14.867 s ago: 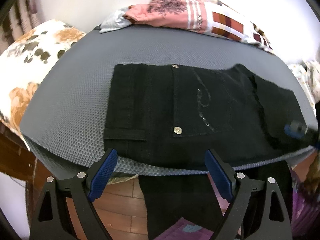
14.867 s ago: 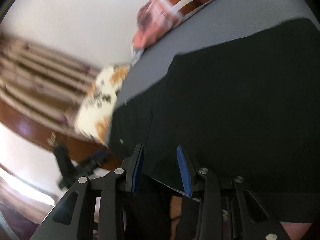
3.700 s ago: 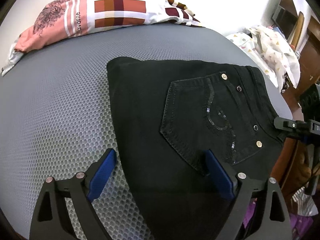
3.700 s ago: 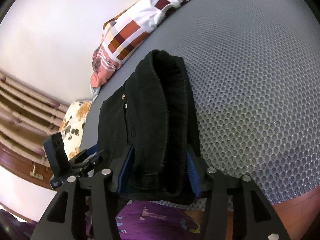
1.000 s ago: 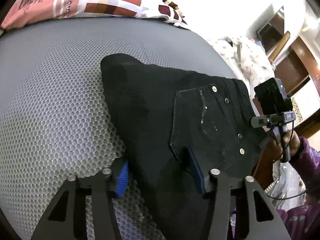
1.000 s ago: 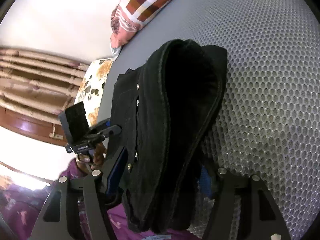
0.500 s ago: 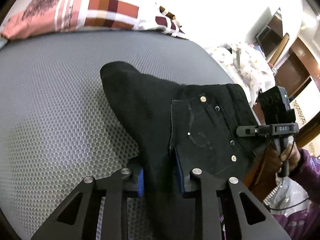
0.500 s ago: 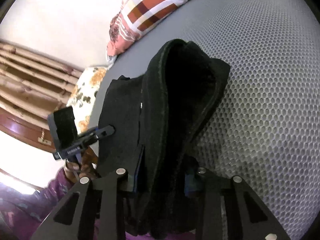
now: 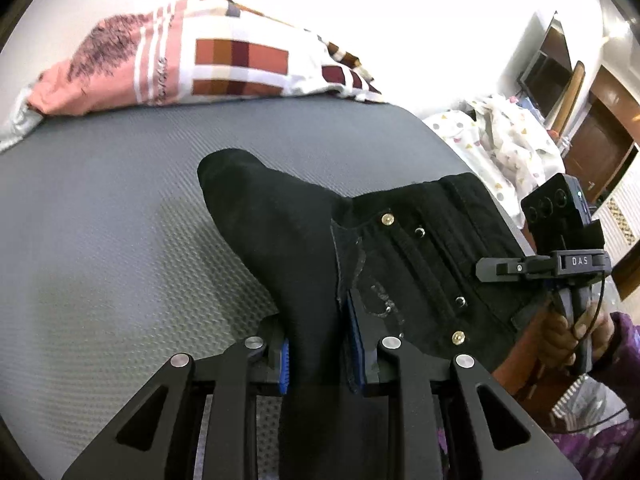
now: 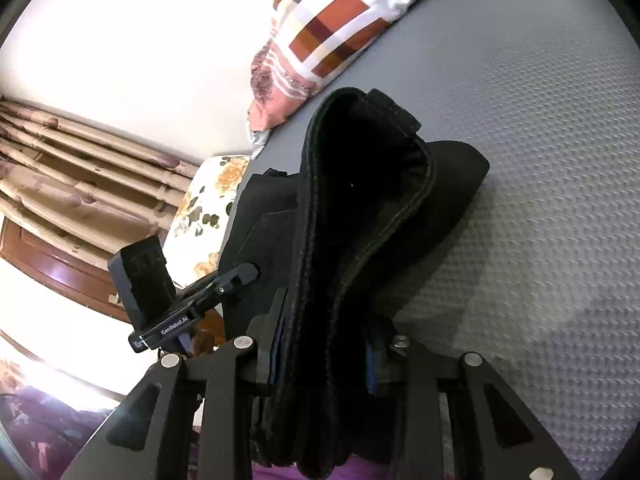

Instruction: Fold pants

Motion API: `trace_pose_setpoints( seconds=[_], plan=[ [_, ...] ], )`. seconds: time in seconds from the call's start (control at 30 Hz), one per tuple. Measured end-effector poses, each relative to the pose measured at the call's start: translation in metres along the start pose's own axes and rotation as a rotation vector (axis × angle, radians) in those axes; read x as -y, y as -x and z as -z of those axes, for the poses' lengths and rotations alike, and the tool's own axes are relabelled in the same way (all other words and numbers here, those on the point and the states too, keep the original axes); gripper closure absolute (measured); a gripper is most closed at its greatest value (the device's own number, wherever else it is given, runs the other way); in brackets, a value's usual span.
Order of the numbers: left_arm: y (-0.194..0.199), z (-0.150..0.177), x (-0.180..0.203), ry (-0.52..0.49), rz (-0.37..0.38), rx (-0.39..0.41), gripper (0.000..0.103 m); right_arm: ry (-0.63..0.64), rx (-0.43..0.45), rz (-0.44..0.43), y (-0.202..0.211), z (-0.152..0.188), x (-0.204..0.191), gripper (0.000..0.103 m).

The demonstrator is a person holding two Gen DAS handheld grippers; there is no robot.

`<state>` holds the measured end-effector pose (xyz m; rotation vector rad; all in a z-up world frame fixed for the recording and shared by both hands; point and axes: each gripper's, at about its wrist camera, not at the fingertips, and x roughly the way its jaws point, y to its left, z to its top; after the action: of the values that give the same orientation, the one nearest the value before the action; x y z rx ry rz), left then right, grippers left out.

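The black pants (image 9: 304,248) sit on the grey mat (image 9: 100,248), already folded down to a thick bundle w/ the back pocket and its metal studs on top. Landmark: the checked pillow (image 9: 224,68) at the mat's far edge; the pants are on the near side of it, well apart, close to the mat's near edge.

Left gripper (image 9: 320,354) is clamped on a bunched ridge of the pants, blue pads pinching fabric on both sides. Right gripper (image 10: 320,354) is clamped on the stacked layers at the other end, waistband side, several layers thick between the pads. Each gripper shows in the other's view, so they hold opposite ends.

Judged step: lifting both ends to make one more fold or shift the bundle. To do it well, both ends should probably rise level and at one pace so the layers don't slide out. The carry should go toward the pillow side, where there's more bare mat, since the near edge is close and a loose end could drop off. Grip should hold till the fold lies flat, then edges get lined up.
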<state>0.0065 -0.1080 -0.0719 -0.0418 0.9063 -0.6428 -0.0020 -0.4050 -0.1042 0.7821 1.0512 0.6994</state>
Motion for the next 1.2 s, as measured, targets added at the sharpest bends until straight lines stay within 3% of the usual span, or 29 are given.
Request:
trace_pose_setpoints(
  seconds=[0.37, 0.6, 1.2],
  plan=[
    [0.035, -0.014, -0.047, 0.016, -0.108, 0.074, 0.079, 0.036, -0.022, -0.062, -0.06, -0.028, -0.038, 0.073],
    [0.059, -0.029, -0.098, 0.047, -0.186, 0.129, 0.079, 0.054, -0.052, -0.108, -0.112, -0.054, -0.065, 0.073],
    [0.084, -0.098, -0.246, 0.104, -0.358, 0.262, 0.079, 0.128, -0.088, -0.191, -0.261, -0.16, -0.125, 0.074]
  ],
)
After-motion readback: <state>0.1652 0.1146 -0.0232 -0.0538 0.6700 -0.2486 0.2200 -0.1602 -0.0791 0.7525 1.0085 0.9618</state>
